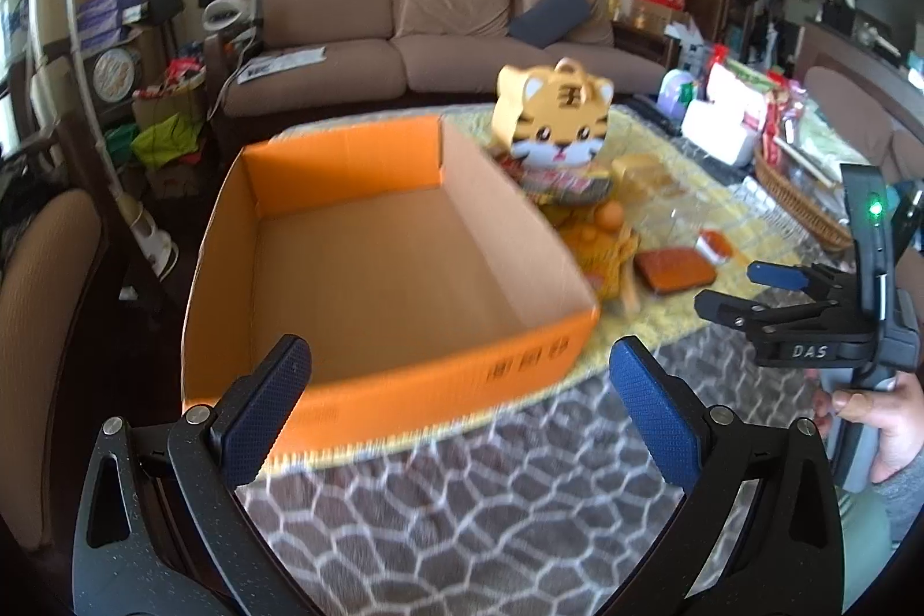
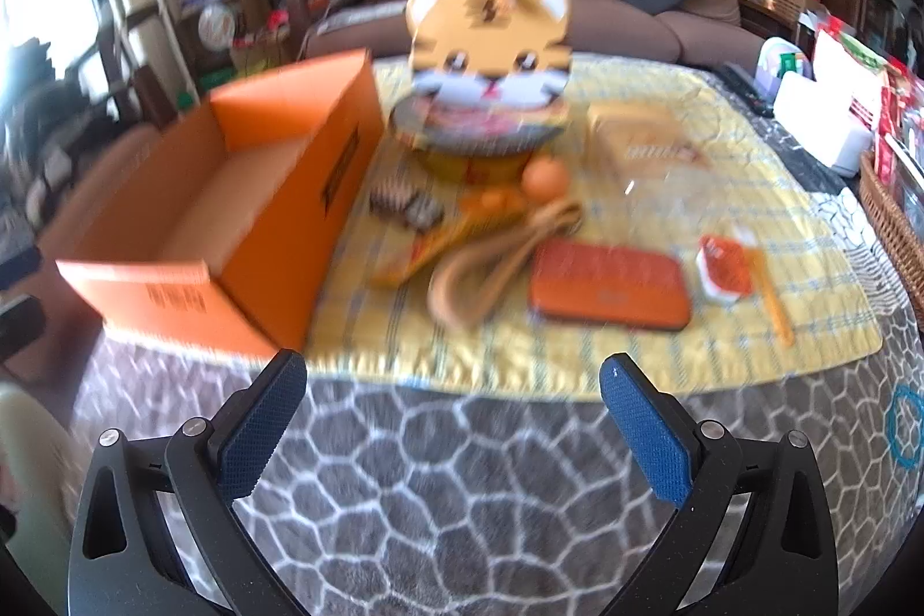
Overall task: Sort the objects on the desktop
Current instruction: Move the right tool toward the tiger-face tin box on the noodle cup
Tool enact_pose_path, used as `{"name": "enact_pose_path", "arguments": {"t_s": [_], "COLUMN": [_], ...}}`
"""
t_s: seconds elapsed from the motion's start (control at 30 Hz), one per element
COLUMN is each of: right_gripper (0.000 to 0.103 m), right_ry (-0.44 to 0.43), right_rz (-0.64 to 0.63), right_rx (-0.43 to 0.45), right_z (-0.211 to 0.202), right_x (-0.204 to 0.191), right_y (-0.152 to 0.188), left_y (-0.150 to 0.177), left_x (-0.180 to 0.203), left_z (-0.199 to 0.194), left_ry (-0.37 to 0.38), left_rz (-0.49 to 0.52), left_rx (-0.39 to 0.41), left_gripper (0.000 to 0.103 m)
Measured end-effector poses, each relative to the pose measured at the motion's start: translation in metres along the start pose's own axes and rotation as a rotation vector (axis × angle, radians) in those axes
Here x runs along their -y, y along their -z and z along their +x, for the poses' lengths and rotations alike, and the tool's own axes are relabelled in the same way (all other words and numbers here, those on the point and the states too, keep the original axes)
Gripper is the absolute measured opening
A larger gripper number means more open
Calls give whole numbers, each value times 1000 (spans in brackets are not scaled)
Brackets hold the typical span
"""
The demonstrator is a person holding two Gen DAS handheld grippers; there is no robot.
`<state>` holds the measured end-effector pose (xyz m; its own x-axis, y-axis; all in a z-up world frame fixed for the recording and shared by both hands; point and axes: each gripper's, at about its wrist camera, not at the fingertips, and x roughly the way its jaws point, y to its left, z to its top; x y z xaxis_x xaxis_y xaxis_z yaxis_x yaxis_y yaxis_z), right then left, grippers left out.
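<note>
The left gripper (image 1: 459, 411) is held wide open with nothing between its blue pads, above a grey patterned cloth (image 1: 462, 512). Just beyond it an empty orange cardboard box (image 1: 369, 235) is set on a yellow quilted mat (image 1: 652, 137). The right gripper (image 2: 453, 414) is likewise spread fully and nothing is gripped; it is seen at the right edge of the left view, carried by a hand (image 1: 883, 420). Past its pads, on the mat, an orange zip case (image 2: 612, 284), a coiled tan strap (image 2: 491, 258), a small sauce cup (image 2: 725, 269) and an orange ball (image 2: 546, 177) are laid to the right of the box. Behind them a tiger-face box (image 2: 491, 44) is perched on a round tin (image 2: 479, 137). A brown sofa (image 1: 439, 21) is seen beyond the table.
</note>
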<state>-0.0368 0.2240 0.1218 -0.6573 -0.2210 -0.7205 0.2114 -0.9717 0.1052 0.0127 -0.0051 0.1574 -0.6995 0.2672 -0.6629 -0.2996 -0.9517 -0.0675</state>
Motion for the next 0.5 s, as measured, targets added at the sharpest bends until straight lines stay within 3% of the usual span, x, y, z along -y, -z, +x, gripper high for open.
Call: {"name": "enact_pose_path", "arguments": {"t_s": [0.23,0.5], "right_gripper": [103,103], "right_ry": [11,62], "right_rz": [39,57], "right_rx": [46,67], "right_z": [-7,-4], "right_x": [43,93], "right_y": [-58,-104], "left_y": [-66,-124], "left_x": [14,25], "left_z": [28,93], "left_ry": [18,33], "left_rz": [58,80], "left_rx": [35,-7], "left_gripper": [103,103]}}
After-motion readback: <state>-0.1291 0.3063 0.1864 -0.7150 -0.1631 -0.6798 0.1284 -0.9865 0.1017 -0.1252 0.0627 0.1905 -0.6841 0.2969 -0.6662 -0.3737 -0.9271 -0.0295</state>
